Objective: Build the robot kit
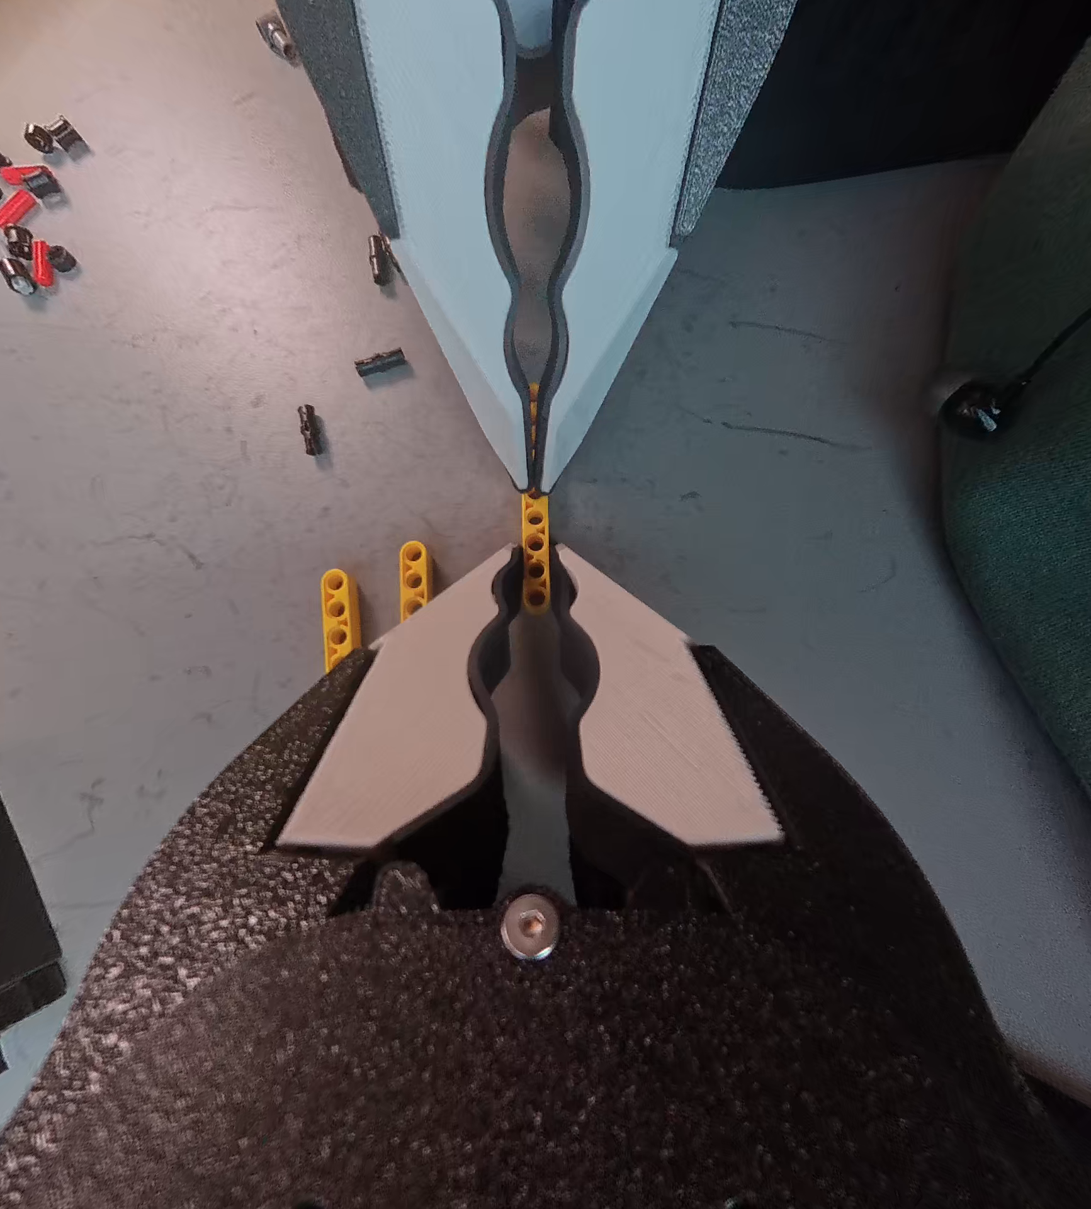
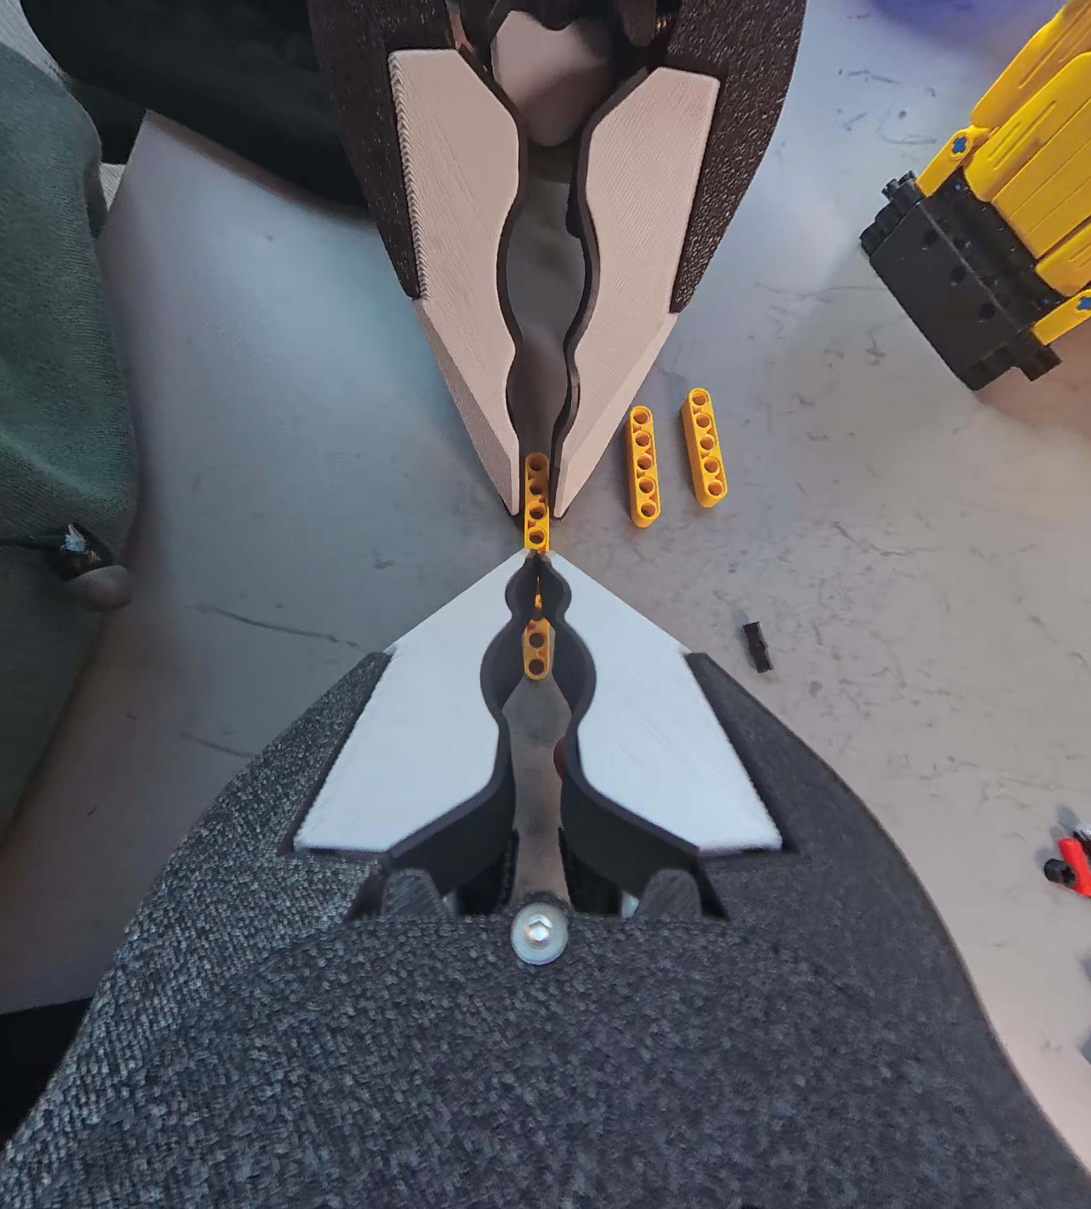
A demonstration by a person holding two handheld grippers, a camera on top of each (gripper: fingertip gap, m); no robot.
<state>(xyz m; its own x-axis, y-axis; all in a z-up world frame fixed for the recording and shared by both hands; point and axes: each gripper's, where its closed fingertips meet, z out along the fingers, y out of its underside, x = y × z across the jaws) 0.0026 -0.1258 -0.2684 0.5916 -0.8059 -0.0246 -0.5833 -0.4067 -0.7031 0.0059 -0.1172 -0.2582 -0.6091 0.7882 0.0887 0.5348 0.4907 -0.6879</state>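
Observation:
A long yellow beam with holes [image 1: 535, 523] lies flat on the grey table [image 1: 791, 556], holes up. My left gripper [image 1: 535, 556] is shut on its sides at one end; it comes in from the top of the right wrist view [image 2: 537, 513]. My right gripper [image 2: 535, 556] faces it tip to tip and is shut, its tips pressed together just above the beam [image 2: 536, 487]. The beam shows through the gap behind its pads. I cannot tell whether a small part is pinched in those tips. The right gripper comes in from the top of the left wrist view [image 1: 535, 487].
Two short yellow beams [image 2: 642, 464] [image 2: 703, 448] lie beside the left gripper. Black pins [image 1: 380, 362] [image 1: 310, 428] are scattered nearby. A pile of red and black parts [image 1: 6, 203] lies further off. A yellow and black assembly [image 2: 1020, 196] stands on the table. A green cushion [image 1: 1053, 458] borders the table edge. Less than 4 cm separates the two grippers' tips.

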